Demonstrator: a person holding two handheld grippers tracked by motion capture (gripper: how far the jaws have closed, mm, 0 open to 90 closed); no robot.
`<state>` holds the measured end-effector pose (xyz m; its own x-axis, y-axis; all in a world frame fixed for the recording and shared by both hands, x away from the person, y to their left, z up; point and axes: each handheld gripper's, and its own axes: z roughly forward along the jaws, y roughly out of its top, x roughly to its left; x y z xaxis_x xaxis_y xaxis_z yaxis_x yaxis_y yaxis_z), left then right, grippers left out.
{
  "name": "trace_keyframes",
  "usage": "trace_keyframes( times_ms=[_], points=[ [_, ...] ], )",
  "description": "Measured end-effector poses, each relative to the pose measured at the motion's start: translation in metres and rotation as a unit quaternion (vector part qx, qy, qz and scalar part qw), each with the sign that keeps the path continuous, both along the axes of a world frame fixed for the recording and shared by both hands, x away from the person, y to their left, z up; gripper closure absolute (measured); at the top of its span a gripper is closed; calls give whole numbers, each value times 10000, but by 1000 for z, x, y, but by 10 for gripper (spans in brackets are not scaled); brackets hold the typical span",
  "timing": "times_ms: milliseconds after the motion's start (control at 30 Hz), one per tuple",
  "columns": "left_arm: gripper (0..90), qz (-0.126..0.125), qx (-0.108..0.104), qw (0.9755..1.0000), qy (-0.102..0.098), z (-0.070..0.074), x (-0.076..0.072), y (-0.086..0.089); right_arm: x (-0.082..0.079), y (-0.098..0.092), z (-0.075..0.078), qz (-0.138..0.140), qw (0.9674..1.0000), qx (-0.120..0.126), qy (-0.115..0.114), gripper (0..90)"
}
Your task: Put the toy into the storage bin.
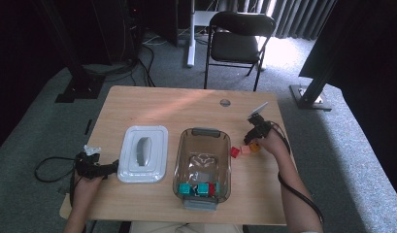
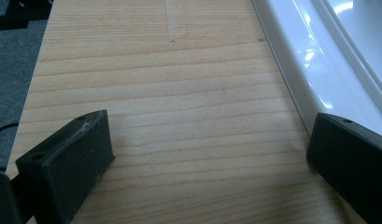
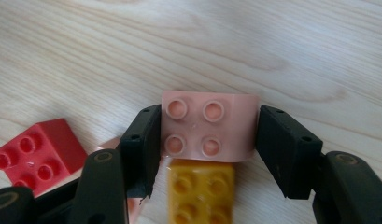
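Closing on the pink brick [image 3: 208, 126] near the table's [image 1: 152, 104] right edge, the right gripper [image 3: 205, 140] has its jaws partly open and flanking the brick's two sides; the left jaw touches it, while whether the right jaw presses is unclear. To do this well, I judge the jaws should square up on the flat sides and close firmly before lifting, clear of the yellow brick [image 3: 201, 196] touching it and the red brick [image 3: 37, 154] just beside. The left gripper [image 2: 209, 154] rests wide open and empty by the white lid [image 1: 143, 153] near the left edge. Counted: three loose bricks, one bin [image 1: 202, 165] holding several more, one lid.
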<state>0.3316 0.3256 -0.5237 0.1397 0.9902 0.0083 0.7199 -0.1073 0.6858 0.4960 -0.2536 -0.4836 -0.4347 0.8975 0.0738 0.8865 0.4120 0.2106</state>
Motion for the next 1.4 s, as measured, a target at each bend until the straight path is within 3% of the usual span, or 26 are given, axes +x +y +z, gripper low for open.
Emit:
trace_keyframes(
  times_ms=[267,567,633,667,700,833,967,1033,1167,1300,1400],
  points=[
    [8,0,0,10000,0,0,0,0,0,12,-2,48,9993,-340,-143,427],
    [8,0,-1,10000,0,0,0,0,-1,11,4,6,9995,-205,-225,441],
    [8,1,-2,10000,-2,0,0,0,-3,11,11,30,9993,-181,-321,509],
    [8,2,-3,10000,-3,0,0,0,-4,11,20,40,9990,-100,-441,610],
    [8,1,-2,10000,-3,0,0,0,-5,11,25,37,9991,10,-416,611],
    [8,-3,2,10000,-1,0,0,0,-4,16,22,140,9995,-153,-229,537],
    [8,-5,2,10000,0,0,0,0,-3,12,17,-63,9996,-123,-244,455],
    [8,-6,2,10000,1,0,0,0,-3,10,14,-209,9991,-278,-246,450],
    [8,-6,1,10000,-2,0,0,0,-4,3,10,-257,9989,-392,9,429],
    [8,-7,2,10000,-1,0,0,0,-8,-8,8,-261,9993,-232,134,433],
    [8,-10,8,10000,3,0,0,0,-12,-15,9,-250,9991,-313,154,444]
  ],
)
